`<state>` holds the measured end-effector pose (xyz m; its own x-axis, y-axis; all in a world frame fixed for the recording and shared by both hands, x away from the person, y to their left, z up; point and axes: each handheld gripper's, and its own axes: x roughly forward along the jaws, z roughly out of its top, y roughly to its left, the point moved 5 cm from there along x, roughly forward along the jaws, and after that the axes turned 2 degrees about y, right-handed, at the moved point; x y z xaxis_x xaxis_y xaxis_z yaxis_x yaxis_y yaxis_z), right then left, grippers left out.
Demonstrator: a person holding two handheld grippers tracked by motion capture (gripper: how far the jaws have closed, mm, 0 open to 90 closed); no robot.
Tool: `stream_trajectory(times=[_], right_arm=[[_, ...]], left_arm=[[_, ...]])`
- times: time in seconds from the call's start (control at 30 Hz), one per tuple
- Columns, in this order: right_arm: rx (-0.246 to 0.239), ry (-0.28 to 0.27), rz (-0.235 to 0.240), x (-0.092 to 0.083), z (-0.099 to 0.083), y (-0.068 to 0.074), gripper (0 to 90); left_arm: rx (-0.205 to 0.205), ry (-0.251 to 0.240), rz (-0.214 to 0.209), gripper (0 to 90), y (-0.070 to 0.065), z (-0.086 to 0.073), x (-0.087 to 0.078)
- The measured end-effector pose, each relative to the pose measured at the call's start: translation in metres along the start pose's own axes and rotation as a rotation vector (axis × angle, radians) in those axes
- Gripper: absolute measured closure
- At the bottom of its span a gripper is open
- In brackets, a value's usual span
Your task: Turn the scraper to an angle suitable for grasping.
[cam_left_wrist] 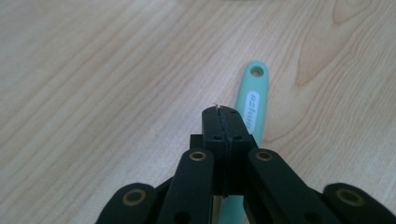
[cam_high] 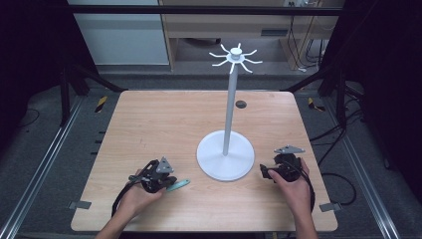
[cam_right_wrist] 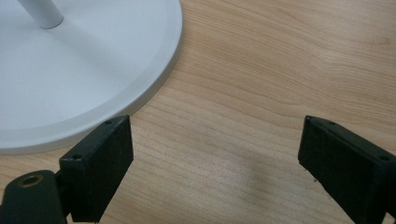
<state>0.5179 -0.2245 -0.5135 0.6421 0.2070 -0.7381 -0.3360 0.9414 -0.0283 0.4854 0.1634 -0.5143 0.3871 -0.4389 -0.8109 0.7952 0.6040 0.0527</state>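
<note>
In the left gripper view, the left gripper (cam_left_wrist: 223, 112) has its jaws pressed together at the lower centre of the frame, with nothing visible between the pads. A mint-green handle (cam_left_wrist: 252, 100) lies flat on the wooden table (cam_left_wrist: 93, 70) just behind and to the right of the closed tips; part of it passes under the jaws, and whether they touch it cannot be told. The handle has a hanging hole at its far end, toward the upper middle of the frame, and a white label along its length.

In the high view, this gripper (cam_high: 158, 177) sits at the lower left of the table, held in the person's left hand (cam_high: 137, 196), and the green handle (cam_high: 178, 185) pokes out from it toward the right.

In the right gripper view, the right gripper (cam_right_wrist: 215, 144) has its jaws standing wide apart, with bare wood between them. The white round base (cam_right_wrist: 93, 70) of the stand fills the upper left, its rim just beside the left jaw.

In the high view, the right gripper (cam_high: 271, 173) rests at the lower right in the right hand (cam_high: 296, 186), pointing toward the base (cam_high: 225, 159). From there a white pole (cam_high: 229, 107) rises upright to a ring of hooks (cam_high: 235, 57) at upper centre.
</note>
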Motion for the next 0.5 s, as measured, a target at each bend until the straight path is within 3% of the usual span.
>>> stream_trajectory(times=[0.17,0.27,0.5], right_arm=[[0.001,0.001,-0.002,0.000,0.000,0.000,10.7],[-0.001,0.001,-0.003,0.000,0.000,0.000,10.7],[0.002,0.000,-0.003,0.000,-0.001,-0.001,10.7]], left_arm=[[-0.002,-0.035,0.014,90.0,0.009,0.006,-0.013],[-0.012,-0.047,-0.002,90.0,0.010,0.008,-0.017],[0.035,-0.011,-0.005,90.0,0.008,0.019,-0.020]])
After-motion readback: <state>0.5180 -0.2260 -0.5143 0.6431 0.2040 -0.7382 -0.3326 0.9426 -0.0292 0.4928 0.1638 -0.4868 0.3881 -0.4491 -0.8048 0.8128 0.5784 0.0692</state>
